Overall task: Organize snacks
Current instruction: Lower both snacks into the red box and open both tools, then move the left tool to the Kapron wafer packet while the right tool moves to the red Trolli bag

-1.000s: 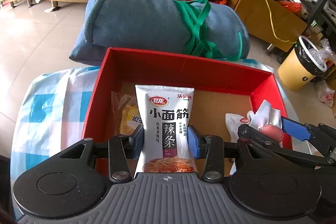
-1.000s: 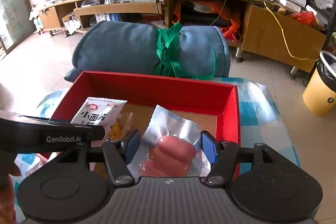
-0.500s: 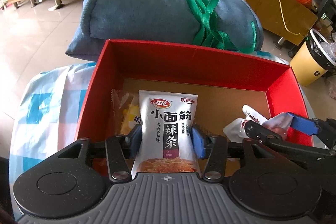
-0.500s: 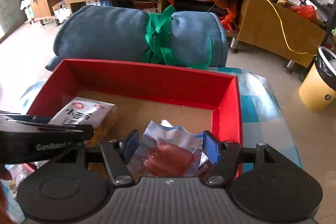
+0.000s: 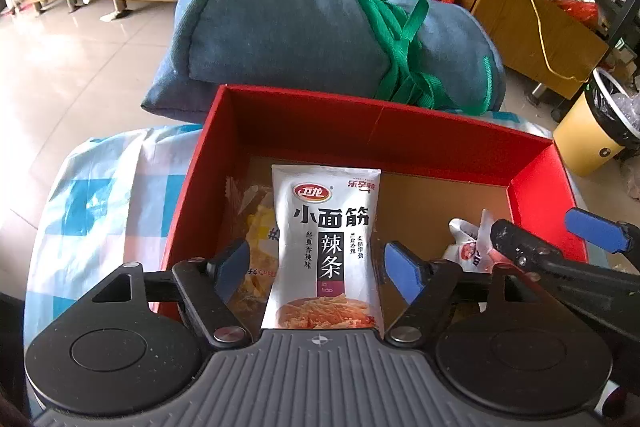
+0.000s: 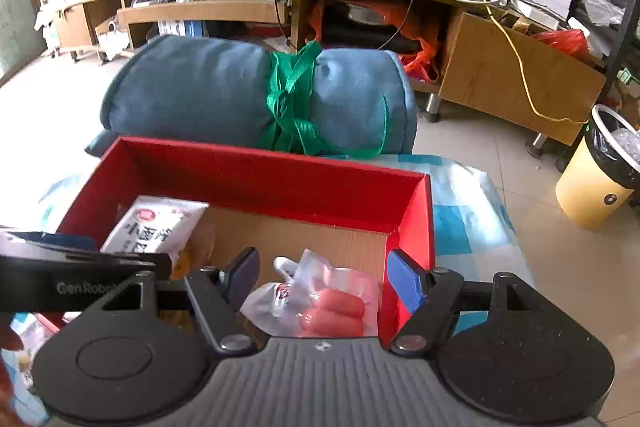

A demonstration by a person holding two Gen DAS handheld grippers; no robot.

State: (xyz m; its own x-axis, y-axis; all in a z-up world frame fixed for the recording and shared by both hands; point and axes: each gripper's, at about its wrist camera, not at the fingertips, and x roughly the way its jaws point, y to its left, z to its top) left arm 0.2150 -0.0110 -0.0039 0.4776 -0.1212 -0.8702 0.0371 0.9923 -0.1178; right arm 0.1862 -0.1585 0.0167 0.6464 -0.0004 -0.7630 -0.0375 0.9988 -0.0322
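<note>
The left gripper (image 5: pixel 316 267) points down into the open red cardboard box (image 5: pixel 360 131). Its jaws have just been opening and now stand apart, with a gap on each side of the white foil snack packet with black Chinese lettering (image 5: pixel 326 247). The packet lies between the jaws, inside the box, and neither pad presses on it. To the left of the jaws, partly under the packet, lies a clear yellow-printed wrapper (image 5: pixel 256 251).

The right gripper (image 6: pixel 322 273) also points down into the box, near its right wall. Its jaws have just been opening and stand apart. The clear vacuum pouch of pink sausages (image 6: pixel 320 303) lies between them on the box floor; the left pad appears clear of it, though the pouch edge is hard to separate from the pad.

Ahead of both jaws, beyond the far box wall, rests a rolled blue-grey fabric cushion tied with green webbing (image 6: pixel 224 95). The box stands on a blue-and-white checked plastic cover (image 5: pixel 100 195) over the tabletop.
</note>
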